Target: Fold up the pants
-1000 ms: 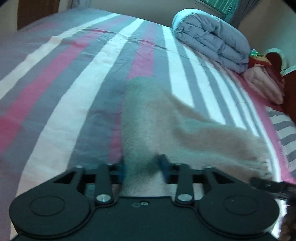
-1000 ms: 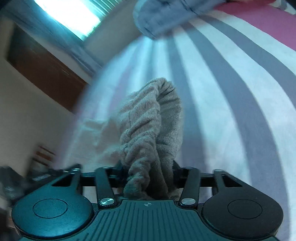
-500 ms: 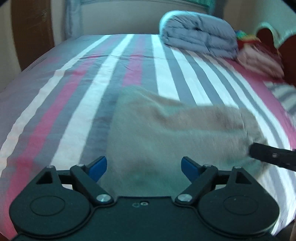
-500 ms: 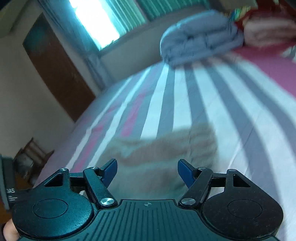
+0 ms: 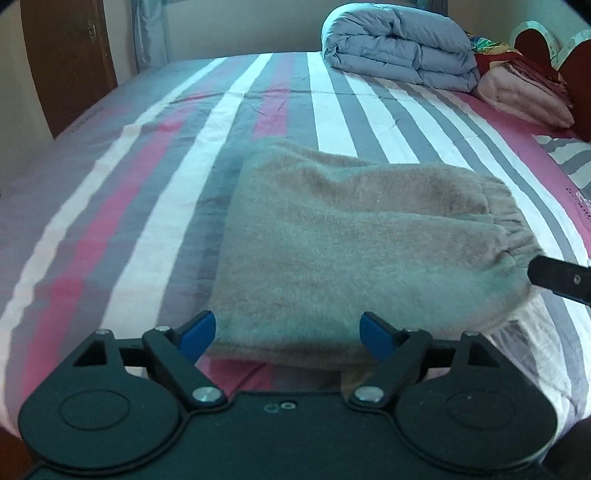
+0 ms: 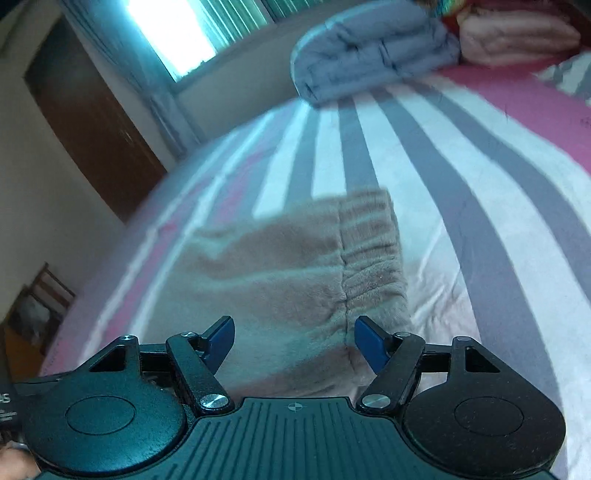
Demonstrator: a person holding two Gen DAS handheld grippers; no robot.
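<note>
Fuzzy tan pants [image 5: 351,251] lie folded in a flat bundle on the striped bed [image 5: 147,184], with the elastic waistband at the right edge. My left gripper [image 5: 288,334] hovers just short of the bundle's near edge, open, with nothing between its blue pads. In the right wrist view the same pants [image 6: 295,266] lie ahead, their gathered waistband [image 6: 373,266] on the right. My right gripper [image 6: 294,341] is open above the near edge and holds nothing. A black part of the right gripper [image 5: 561,278] shows at the left wrist view's right edge.
A folded grey-blue duvet [image 5: 399,48] and pink folded bedding [image 5: 524,96] sit at the head of the bed by a dark red headboard [image 5: 535,44]. A brown door [image 6: 92,118] and a bright window [image 6: 177,33] are on the far wall. A chair [image 6: 40,306] stands left of the bed.
Both grippers were shut on the bunched pants a second ago. They opened, let the cloth down flat on the bed, and pulled back and up from it.
</note>
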